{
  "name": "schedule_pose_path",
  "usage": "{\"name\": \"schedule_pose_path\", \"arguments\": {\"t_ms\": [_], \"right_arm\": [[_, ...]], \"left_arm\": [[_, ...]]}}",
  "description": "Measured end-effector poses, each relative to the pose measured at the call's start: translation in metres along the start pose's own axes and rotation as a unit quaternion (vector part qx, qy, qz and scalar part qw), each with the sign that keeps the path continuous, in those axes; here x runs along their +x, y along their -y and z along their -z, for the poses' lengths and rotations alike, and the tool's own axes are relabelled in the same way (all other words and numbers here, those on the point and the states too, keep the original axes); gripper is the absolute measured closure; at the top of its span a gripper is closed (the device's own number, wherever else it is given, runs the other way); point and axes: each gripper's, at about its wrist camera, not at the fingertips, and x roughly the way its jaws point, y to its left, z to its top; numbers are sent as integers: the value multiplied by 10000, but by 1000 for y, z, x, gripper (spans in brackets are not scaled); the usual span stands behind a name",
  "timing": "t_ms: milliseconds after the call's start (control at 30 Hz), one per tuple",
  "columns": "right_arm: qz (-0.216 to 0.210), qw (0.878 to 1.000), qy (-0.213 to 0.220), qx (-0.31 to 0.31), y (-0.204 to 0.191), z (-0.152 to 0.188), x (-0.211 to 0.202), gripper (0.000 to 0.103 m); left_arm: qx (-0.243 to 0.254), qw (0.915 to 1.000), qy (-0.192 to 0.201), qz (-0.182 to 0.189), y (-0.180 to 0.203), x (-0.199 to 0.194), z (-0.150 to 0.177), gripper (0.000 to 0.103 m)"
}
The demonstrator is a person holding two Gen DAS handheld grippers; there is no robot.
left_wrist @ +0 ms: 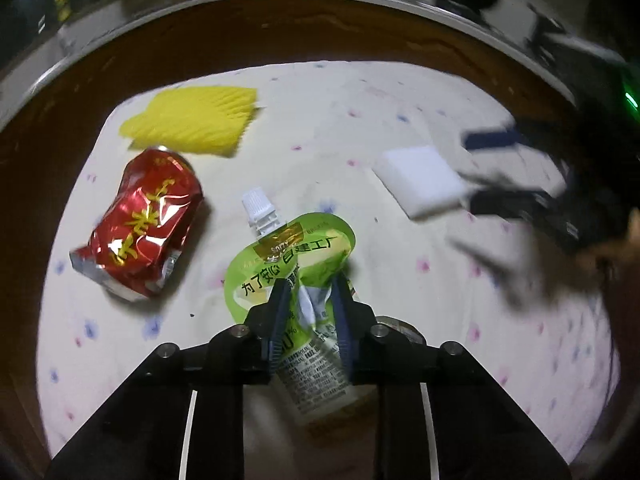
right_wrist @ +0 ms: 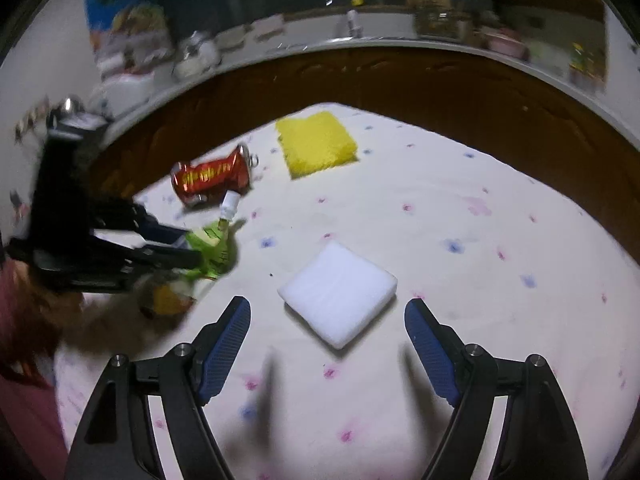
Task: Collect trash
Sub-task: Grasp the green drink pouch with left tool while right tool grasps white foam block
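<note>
My left gripper is shut on a green drink pouch with a white cap and holds it above the cloth; the pouch also shows in the right wrist view, with the left gripper around it. A crushed red can lies to the left of the pouch and shows in the right wrist view too. My right gripper is open, its fingers either side of a white foam block, which also shows in the left wrist view. The right gripper appears blurred there.
A yellow sponge cloth lies at the far side of the flowered white tablecloth, also in the right wrist view. A brown table edge rings the cloth. A round yellow-brown object sits under the left gripper. Cluttered shelves stand behind.
</note>
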Motion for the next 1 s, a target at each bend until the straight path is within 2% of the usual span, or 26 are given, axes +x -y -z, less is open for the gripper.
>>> {"name": "schedule_pose_path", "arguments": {"t_ms": [167, 300, 367, 433, 467, 500, 533, 600, 667, 867, 1000], "right_arm": [[176, 9984, -351, -411, -7, -7, 29, 22], [397, 9976, -448, -341, -9, -10, 45, 19], [601, 9966, -469, -301, -8, -10, 49, 23], [693, 9968, -398, -61, -2, -8, 47, 36], [753, 9965, -350, 111, 4, -8, 44, 52], [740, 9963, -316, 315, 10, -7, 41, 73], [546, 9960, -276, 656, 19, -4, 35, 86], [430, 9940, -99, 999, 27, 1, 23, 85], [317, 9937, 54, 1070, 24, 7, 13, 85], [368, 9939, 222, 1019, -1, 12, -11, 85], [412, 9905, 349, 1264, -6, 22, -30, 86]], "left_arm": [[-17, 9999, -4, 136, -8, -8, 3, 87], [-251, 9996, 14, 152, -11, -5, 5, 83], [-409, 9988, 42, 267, -14, -4, 6, 83], [-520, 9980, 64, 346, -15, -7, 9, 85], [-547, 9978, 86, 361, -15, -8, 10, 86], [-546, 9978, 96, 361, -16, -7, 10, 87], [-536, 9979, 113, 348, -15, -7, 10, 87], [-493, 9982, 132, 325, -13, -8, 10, 88], [-484, 9981, 137, 342, -12, -9, 11, 89], [-651, 9961, 214, 562, -15, -14, 13, 90], [-693, 9939, 316, 794, -6, -21, 12, 91]]}}
